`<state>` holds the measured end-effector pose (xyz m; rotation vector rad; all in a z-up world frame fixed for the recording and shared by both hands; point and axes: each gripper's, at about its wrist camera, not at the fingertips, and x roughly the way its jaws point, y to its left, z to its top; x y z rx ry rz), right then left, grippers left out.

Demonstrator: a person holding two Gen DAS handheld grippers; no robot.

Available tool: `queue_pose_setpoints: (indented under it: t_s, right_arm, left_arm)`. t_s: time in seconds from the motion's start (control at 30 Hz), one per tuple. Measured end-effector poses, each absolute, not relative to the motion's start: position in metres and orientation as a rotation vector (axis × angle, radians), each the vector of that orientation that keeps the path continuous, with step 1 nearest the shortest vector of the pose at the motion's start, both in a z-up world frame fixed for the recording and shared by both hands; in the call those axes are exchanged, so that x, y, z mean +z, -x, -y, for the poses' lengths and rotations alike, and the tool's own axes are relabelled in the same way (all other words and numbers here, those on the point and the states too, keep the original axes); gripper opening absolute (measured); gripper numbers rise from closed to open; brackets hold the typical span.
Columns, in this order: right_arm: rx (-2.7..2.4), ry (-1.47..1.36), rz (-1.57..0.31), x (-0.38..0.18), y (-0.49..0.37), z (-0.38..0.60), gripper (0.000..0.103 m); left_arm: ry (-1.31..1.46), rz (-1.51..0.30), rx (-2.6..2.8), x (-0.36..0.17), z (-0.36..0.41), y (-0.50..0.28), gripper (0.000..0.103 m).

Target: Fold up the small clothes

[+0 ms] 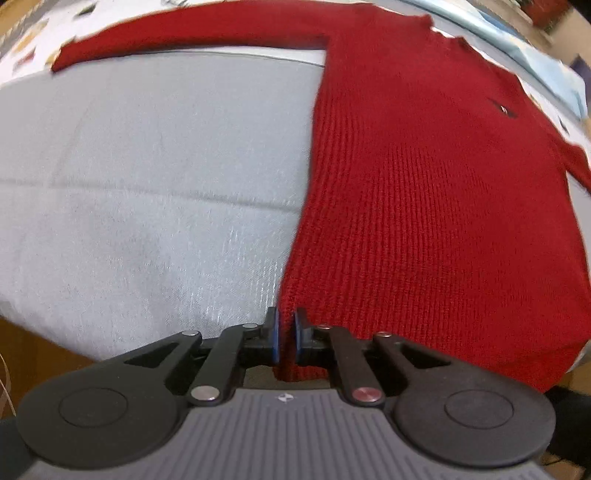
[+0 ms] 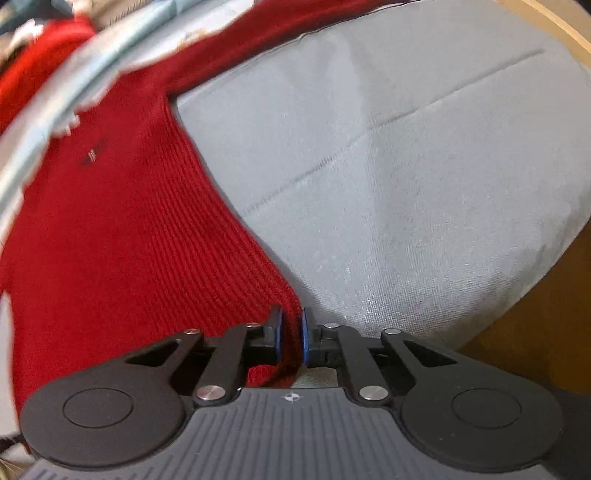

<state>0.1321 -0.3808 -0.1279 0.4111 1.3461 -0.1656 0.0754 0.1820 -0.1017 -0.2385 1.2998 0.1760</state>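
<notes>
A small red knit sweater lies face up on a light grey cloth surface, one sleeve stretched out to the far left. My left gripper is shut on the sweater's bottom left hem corner. In the right wrist view the same sweater fills the left side, with a small dark chest logo. My right gripper is shut on the sweater's bottom right hem corner. The other sleeve runs off toward the top.
The grey cloth has a crease line across it. A pale blue patterned cloth lies beyond the sweater's collar. A brown wooden floor or edge shows past the near border of the grey cloth.
</notes>
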Motion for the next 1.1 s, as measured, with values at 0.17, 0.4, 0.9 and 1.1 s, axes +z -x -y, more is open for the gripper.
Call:
queue_pose_setpoints:
  t_s: [0.17, 0.4, 0.9, 1.1]
  right_arm:
    - [-0.129, -0.318, -1.168, -0.102, -0.136, 0.363, 0.016]
    - [-0.062, -0.279, -1.345, -0.139, -0.138, 0.343, 0.025]
    - [-0.026, -0.378, -1.133, -0.070, -0.154, 0.354, 0.034]
    - [-0.004, -0.400, -0.941, -0.008, -0.191, 0.371, 0.041]
  left_arm:
    - [0.114, -1.139, 0.060, -0.073, -0.157, -0.071, 0.013]
    - [0.126, -1.328, 0.028, -0.113, -0.141, -0.082, 0.018]
    - [0.006, -1.058, 0.047, -0.051, -0.095, -0.109, 0.038]
    - [0.023, -0.844, 0.083, 0.029, -0.083, -0.118, 0.059]
